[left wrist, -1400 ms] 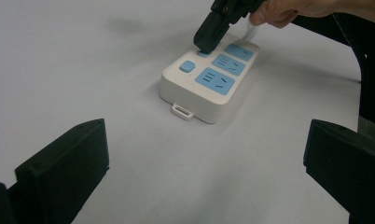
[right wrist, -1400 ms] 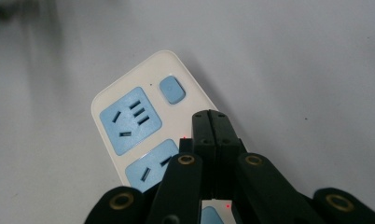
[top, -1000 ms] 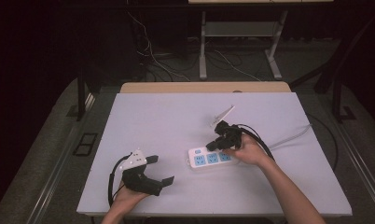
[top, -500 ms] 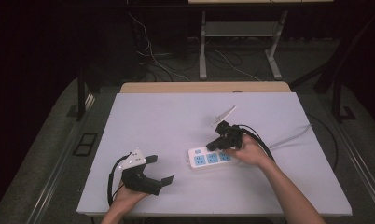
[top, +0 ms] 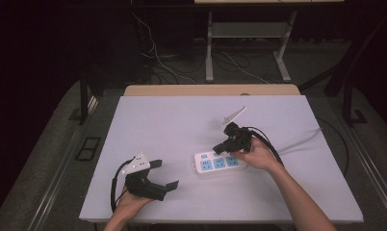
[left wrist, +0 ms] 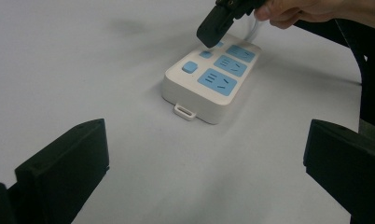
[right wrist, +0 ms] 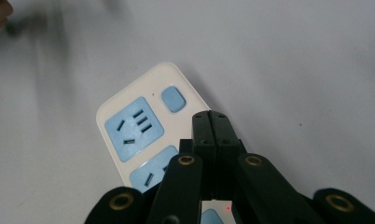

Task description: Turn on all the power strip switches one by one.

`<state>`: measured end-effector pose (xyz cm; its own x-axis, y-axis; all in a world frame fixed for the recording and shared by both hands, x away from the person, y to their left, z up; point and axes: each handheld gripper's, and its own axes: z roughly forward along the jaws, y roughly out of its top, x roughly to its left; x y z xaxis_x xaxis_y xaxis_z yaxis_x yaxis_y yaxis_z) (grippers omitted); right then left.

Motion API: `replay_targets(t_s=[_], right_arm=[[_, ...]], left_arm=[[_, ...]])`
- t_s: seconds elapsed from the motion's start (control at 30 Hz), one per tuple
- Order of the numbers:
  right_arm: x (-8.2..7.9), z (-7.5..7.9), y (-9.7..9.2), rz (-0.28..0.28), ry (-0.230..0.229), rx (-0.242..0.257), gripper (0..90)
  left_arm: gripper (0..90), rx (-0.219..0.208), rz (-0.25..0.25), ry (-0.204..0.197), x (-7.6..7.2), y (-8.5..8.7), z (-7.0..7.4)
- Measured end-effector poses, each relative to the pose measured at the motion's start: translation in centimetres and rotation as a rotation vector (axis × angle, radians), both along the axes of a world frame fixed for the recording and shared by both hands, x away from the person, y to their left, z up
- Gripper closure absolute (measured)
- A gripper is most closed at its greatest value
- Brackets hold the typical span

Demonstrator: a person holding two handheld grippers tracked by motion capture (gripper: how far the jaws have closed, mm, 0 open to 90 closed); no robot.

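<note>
A white power strip [top: 219, 162] with blue sockets lies flat on the white table [top: 172, 125], right of centre. My right gripper [top: 220, 146] is shut with nothing between its jaws, and its tip is just over the strip's left end. In the right gripper view the closed tips [right wrist: 210, 119] sit beside the blue switch button [right wrist: 172, 99]; whether they touch the strip [right wrist: 129, 128] I cannot tell. My left gripper [top: 163, 174] rests open near the table's front left. In its own view the strip [left wrist: 213, 81] lies ahead, between its wide-apart jaws, with the right gripper [left wrist: 214, 25] over it.
The strip's white cable [top: 302, 139] runs off to the table's right edge. A black cable [top: 273, 150] loops from the right gripper. Beyond the wooden far edge [top: 211, 90] are a desk frame and loose cables on the floor.
</note>
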<state>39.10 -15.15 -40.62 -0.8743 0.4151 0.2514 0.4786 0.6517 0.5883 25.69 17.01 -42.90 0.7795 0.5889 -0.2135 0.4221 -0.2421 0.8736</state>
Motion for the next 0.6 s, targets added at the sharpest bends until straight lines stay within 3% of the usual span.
replay_targets(t_s=[0.33, 0.6], right_arm=[[-0.1, 1.8, 1.3, 0.039, -0.026, 0.012, 90.0], [-0.2, 1.6, 2.9, 0.071, -0.023, -0.003, 90.0]], left_arm=[[0.0, -0.001, -0.001, -0.002, 0.0, 0.0, 0.0], [0.0, -0.002, -0.003, -0.003, 0.0, 0.0, 0.1]])
